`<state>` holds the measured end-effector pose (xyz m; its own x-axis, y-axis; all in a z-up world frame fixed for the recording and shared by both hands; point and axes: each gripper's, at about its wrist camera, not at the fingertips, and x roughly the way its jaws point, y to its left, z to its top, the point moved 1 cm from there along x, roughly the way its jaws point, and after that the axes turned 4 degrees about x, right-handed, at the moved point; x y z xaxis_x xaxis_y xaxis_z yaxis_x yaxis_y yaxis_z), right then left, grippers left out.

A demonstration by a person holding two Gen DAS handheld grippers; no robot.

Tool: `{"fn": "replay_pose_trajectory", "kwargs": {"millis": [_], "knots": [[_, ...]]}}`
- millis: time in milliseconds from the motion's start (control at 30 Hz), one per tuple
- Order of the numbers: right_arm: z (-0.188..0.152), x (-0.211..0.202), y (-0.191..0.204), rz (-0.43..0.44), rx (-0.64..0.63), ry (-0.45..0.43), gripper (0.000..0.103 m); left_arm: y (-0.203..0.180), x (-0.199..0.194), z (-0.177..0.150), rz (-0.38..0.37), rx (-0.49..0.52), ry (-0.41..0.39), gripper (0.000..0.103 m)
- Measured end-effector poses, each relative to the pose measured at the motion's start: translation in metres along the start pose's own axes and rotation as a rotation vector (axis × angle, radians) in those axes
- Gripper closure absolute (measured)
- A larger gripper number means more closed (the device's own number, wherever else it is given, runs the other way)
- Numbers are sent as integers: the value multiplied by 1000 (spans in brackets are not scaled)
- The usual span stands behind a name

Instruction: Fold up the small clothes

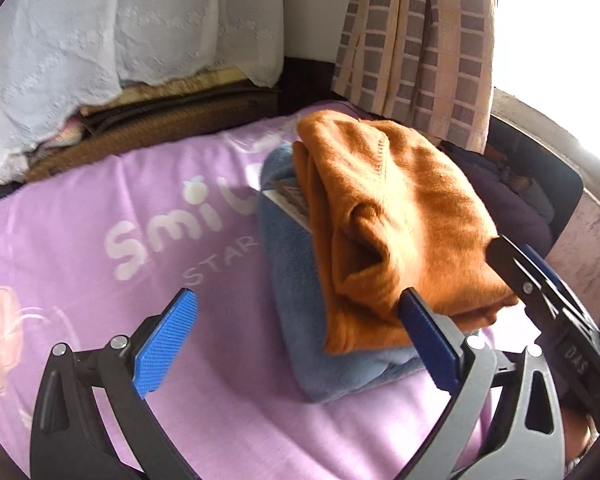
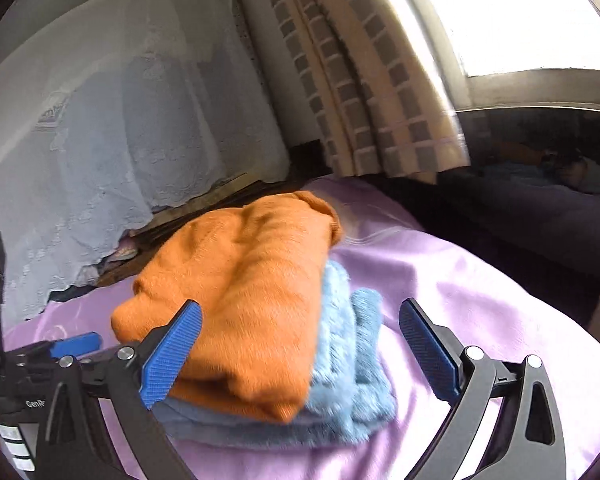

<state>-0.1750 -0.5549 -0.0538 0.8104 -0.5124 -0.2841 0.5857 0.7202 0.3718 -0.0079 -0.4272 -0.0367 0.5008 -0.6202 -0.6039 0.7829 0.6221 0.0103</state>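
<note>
A folded orange garment [image 1: 399, 232] lies on top of a folded blue fleece garment [image 1: 292, 280], stacked on a purple sheet [image 1: 140, 220]. My left gripper [image 1: 300, 340] is open wide at the stack's near corner; its right finger [image 1: 427, 340] overlaps the orange edge and nothing is pinched. In the right wrist view the orange garment [image 2: 240, 280] and the blue fleece [image 2: 351, 360] lie between the wide-open jaws of my right gripper [image 2: 300, 352], whose pads stand off the cloth. The right gripper's tip [image 1: 539, 280] shows at the stack's right side.
The purple sheet carries white "Smile STAR" lettering [image 1: 172, 232]. A white lace cloth [image 1: 60, 60] covers stacked items at the back left. A checked curtain [image 1: 411, 40] hangs behind the stack beside a bright window [image 2: 519, 12]. A dark bin [image 2: 539, 168] stands to the right.
</note>
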Motion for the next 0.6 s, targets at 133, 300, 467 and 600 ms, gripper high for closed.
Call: {"fn": "replay_pose_trajectory", "kwargs": {"millis": [133,300,467,600], "knots": [[-10,-21,5,-100,-11,-42,4,4,-15,-8,93,23,-21,5],[-21,-34,27,-235,-64,-23,4,17,-31,-15,115,-9,-29,5],[-9,-47,68,-307,-124,-13,4,25,-52,-15,135,-17,-72,5],[3,-44,83,-345,-48,99,4,34,-70,-13,205,-15,-119,5]]}}
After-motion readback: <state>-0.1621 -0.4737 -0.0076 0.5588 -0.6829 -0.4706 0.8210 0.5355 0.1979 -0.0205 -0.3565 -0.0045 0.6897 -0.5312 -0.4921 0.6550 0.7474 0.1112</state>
